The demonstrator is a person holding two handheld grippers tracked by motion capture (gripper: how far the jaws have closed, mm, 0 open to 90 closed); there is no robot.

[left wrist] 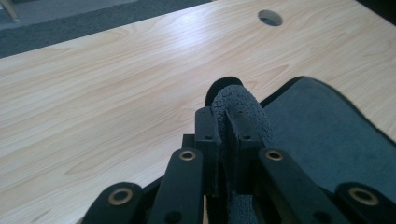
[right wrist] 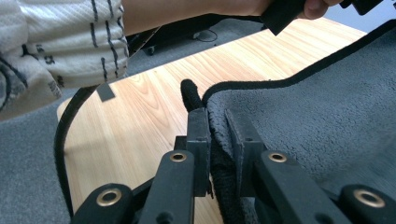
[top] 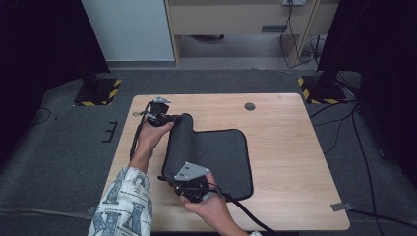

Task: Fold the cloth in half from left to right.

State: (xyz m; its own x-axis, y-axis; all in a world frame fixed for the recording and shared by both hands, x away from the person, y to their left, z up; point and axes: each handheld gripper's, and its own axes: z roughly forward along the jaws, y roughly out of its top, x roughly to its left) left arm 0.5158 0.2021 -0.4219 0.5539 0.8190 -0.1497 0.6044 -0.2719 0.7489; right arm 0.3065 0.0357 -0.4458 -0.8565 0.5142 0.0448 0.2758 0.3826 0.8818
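Nearest the high camera, at six o'clock, we hold the right tool clenched on the near left corner of the dark grey mat. Our left tool, toward eleven o'clock, grips the mat's far left corner, and the left edge curls up between them while the rest lies flat on the worktop.

Along the left tool we see both jaws pinching a rolled fold of the mat; a round hole sits at one o'clock.

Along the right tool the jaws clamp the mat's bound edge, with a patterned sleeve at ten o'clock.
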